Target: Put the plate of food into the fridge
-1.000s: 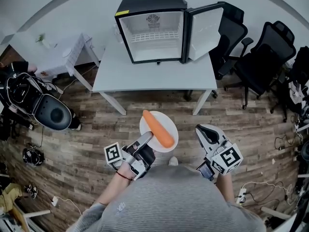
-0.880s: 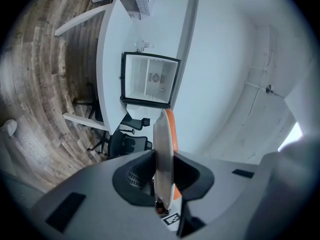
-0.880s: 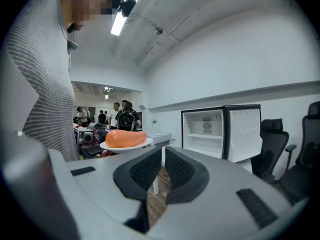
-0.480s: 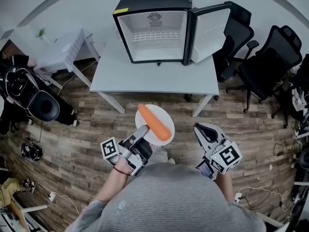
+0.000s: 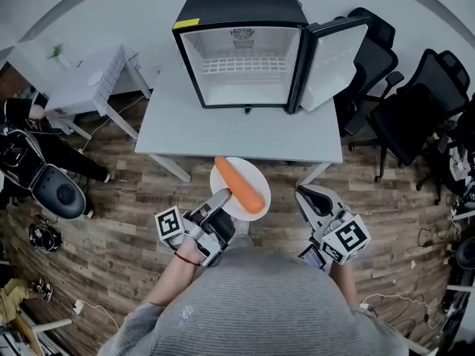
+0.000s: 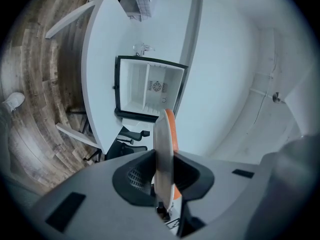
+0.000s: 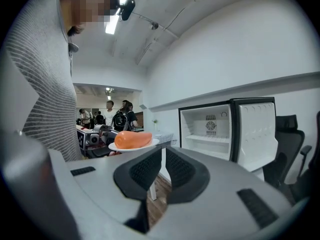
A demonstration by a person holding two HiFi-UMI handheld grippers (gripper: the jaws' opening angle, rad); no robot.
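A white plate (image 5: 249,188) bearing a long orange carrot (image 5: 240,184) hangs at the front edge of the white table (image 5: 245,128). My left gripper (image 5: 223,198) is shut on the plate's near rim. In the left gripper view the plate (image 6: 161,149) stands edge-on between the jaws, the carrot (image 6: 170,126) beside it. The black mini fridge (image 5: 241,47) stands on the table, its door (image 5: 332,54) swung open to the right, white inside with a wire shelf. My right gripper (image 5: 310,197) floats to the right of the plate, shut on nothing (image 7: 164,166).
Black office chairs (image 5: 404,99) crowd the right of the table. A small white side table (image 5: 89,80) stands at the left, with black equipment (image 5: 52,188) on the wood floor. Several people (image 7: 112,115) stand far off in the right gripper view.
Both grippers and the plate have moved forward toward the table and fridge, which now look larger and nearer. The left grip on the plate is unchanged.
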